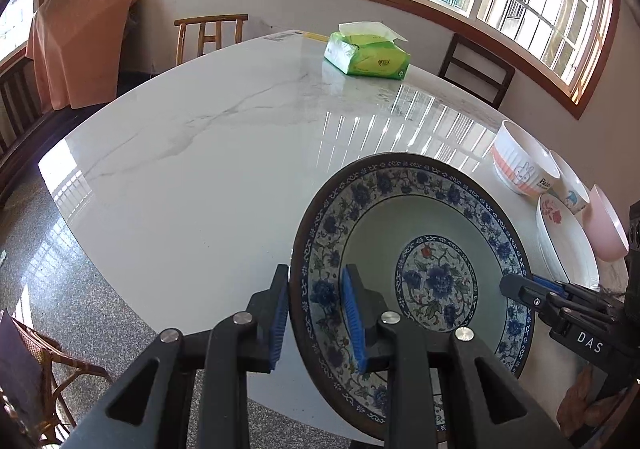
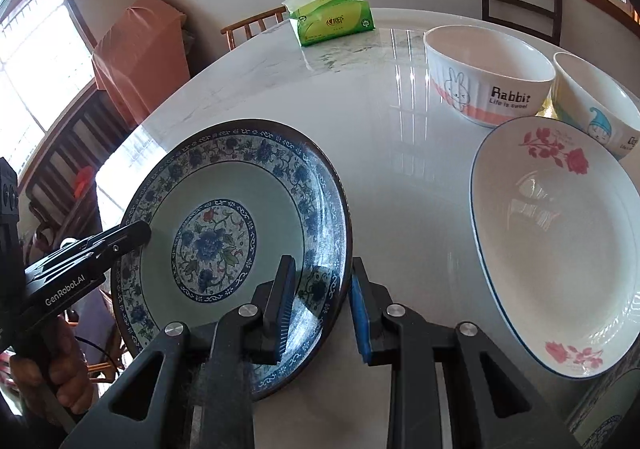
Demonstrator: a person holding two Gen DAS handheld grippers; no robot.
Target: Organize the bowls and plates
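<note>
With both my left claw (image 1: 316,323) and right claw (image 2: 320,307) gripping the blue plate's (image 2: 240,185) opposite rims above the table (image 1: 208,169), nothing looks stacked; the rose plate (image 2: 560,233) and bowls (image 2: 486,75) wait alongside.

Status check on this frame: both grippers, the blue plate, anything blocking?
Left gripper and right gripper both straddle the blue floral plate rim, opposite sides. Plate lifted, tilted. White rose plate close right, bowls behind.

Patterned plate (image 2: 240,185) left of rose plate (image 2: 556,249) (bowls (image 2: 488,77) behind).
</note>
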